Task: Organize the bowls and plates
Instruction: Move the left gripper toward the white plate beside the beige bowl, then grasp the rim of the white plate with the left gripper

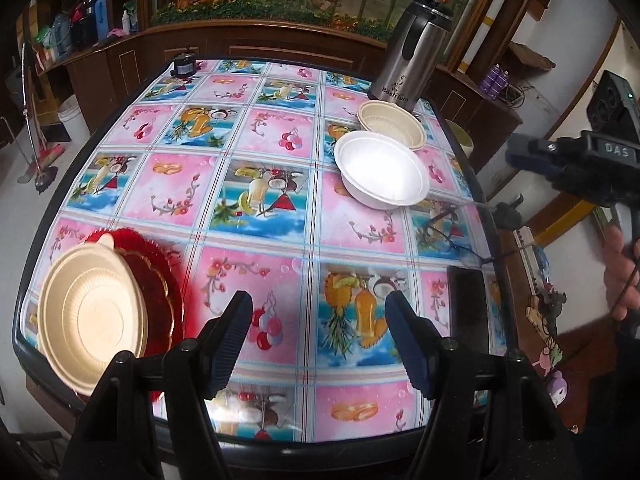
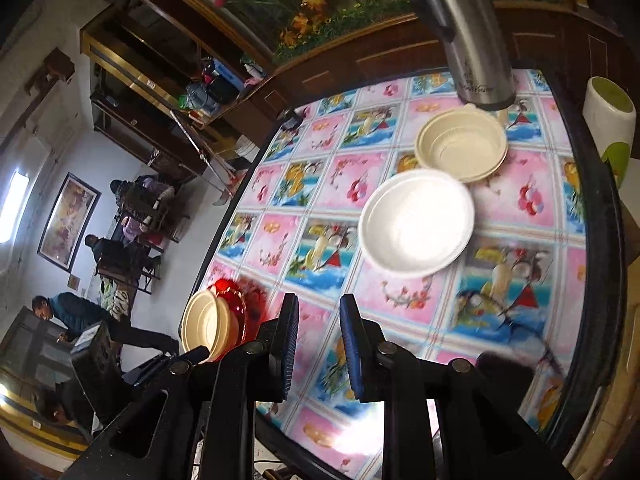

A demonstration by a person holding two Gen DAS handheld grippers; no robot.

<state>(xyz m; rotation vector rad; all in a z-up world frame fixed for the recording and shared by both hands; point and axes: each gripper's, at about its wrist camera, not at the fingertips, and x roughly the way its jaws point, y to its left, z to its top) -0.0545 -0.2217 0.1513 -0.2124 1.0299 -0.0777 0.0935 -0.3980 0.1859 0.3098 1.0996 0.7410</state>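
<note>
Left gripper (image 1: pixel 320 332): you hold it above the near part of the table with its jaws standing wide apart and nothing between them; only the patterned cloth shows in the gap.
Right gripper (image 2: pixel 319 346): your jaws here stand narrow, a slim gap between the blue pads, and nothing is caught in it (from the left wrist view the same tool shows at the right edge, off the table's side, with your hand (image 1: pixel 620 268) on its handle).
White bowl (image 2: pixel 416 222): it sits upright on the cloth, ahead of your right gripper and well apart from it, toward the table's far right part.
Cream bowl (image 2: pixel 462 146): upright just behind the white bowl, their rims touching or very nearly (you cannot tell which), and just in front of the steel thermos jug (image 2: pixel 468 36).
Cream plate (image 1: pixel 94 322): it lies at the near left corner of the table, on top of the red plate (image 1: pixel 158 280), covering the red plate's left part.
Red plate, edge: its scalloped rim shows beyond the cream plate on the far and right sides.
Table (image 1: pixel 280 140): covered with a pink and blue fruit-patterned cloth inside a dark raised rim.
Black phone (image 1: pixel 468 312): flat by the table's right edge, to the right of your left gripper.
</note>
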